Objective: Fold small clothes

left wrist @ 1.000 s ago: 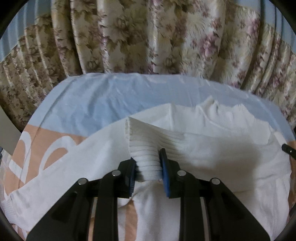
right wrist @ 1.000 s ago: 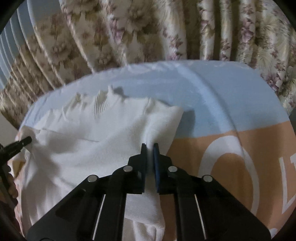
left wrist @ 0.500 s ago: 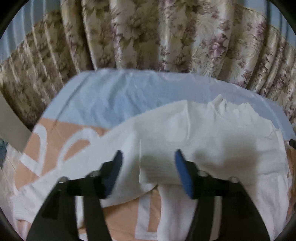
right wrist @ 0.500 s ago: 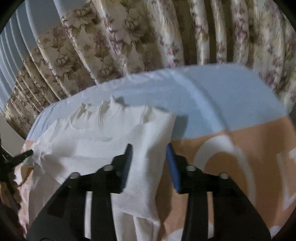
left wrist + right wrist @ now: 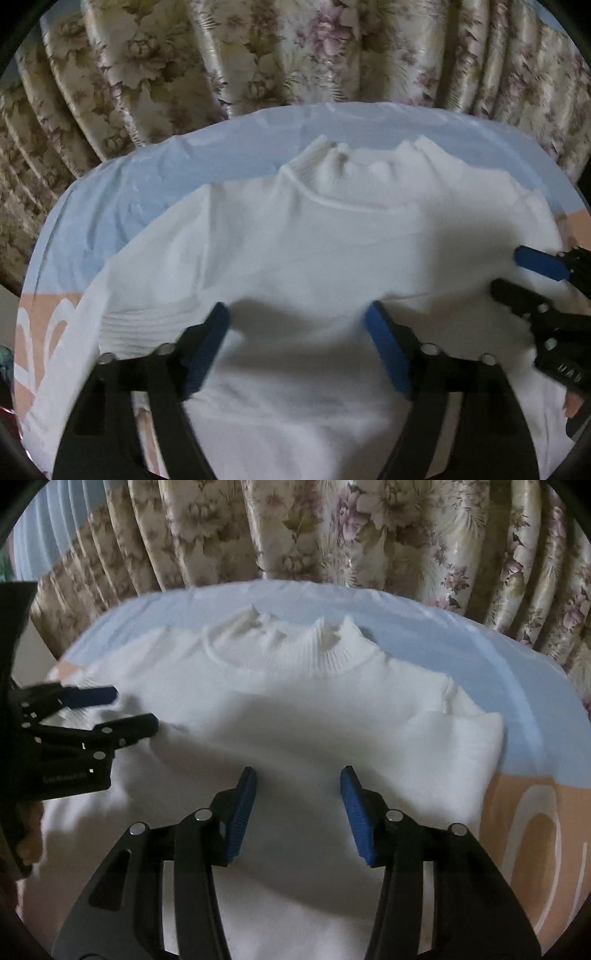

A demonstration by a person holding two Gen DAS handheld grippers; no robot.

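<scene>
1. Dim, soft indoor light in both views
2. Each tool casts a dark shadow on the white sweater [image 5: 295, 258]
3. Motion blur smears details; fisheye bends edges, corners black

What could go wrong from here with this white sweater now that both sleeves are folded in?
1. The left tool and right tool are opening with nothing pinched, low over the white sweater; a pad could snag the knit and drag a fold open.
2. The folded sleeve lies loose at the sweater's edge and may slide off.
3. The ribbed collar stands bunched, so the next fold could come out lumpy.
</scene>
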